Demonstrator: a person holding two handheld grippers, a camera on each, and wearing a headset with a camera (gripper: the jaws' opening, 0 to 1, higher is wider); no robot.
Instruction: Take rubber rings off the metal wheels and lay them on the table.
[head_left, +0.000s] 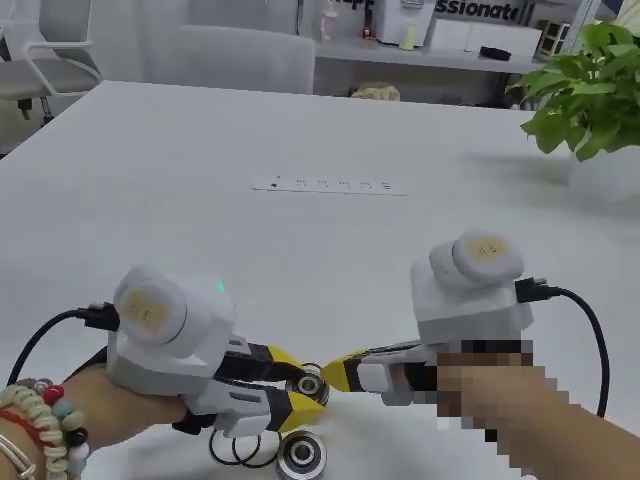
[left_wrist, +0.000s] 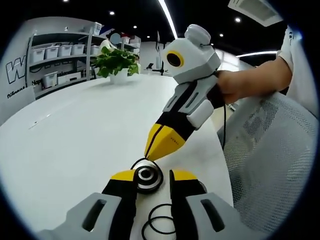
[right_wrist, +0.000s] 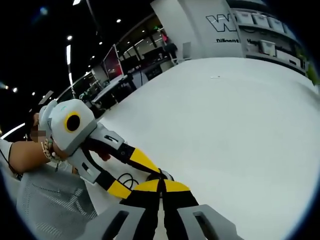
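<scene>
My left gripper (head_left: 304, 387) is shut on a small metal wheel (head_left: 309, 383), held just above the white table (head_left: 300, 250). Seen in the left gripper view, the wheel (left_wrist: 146, 176) sits between the yellow jaw tips, with a black rubber ring (left_wrist: 134, 163) lifted off its upper rim. My right gripper (head_left: 333, 373) comes in from the right, and its shut yellow tips (left_wrist: 148, 153) pinch that ring at the wheel's edge. A second metal wheel (head_left: 301, 455) lies on the table below, beside two loose rubber rings (head_left: 240, 450) (left_wrist: 161, 225).
A white power strip (head_left: 330, 184) lies mid-table. A green plant (head_left: 585, 95) stands at the far right edge. A grey chair (head_left: 245, 55) sits behind the table. A mesh chair (left_wrist: 270, 160) is close by the person's side.
</scene>
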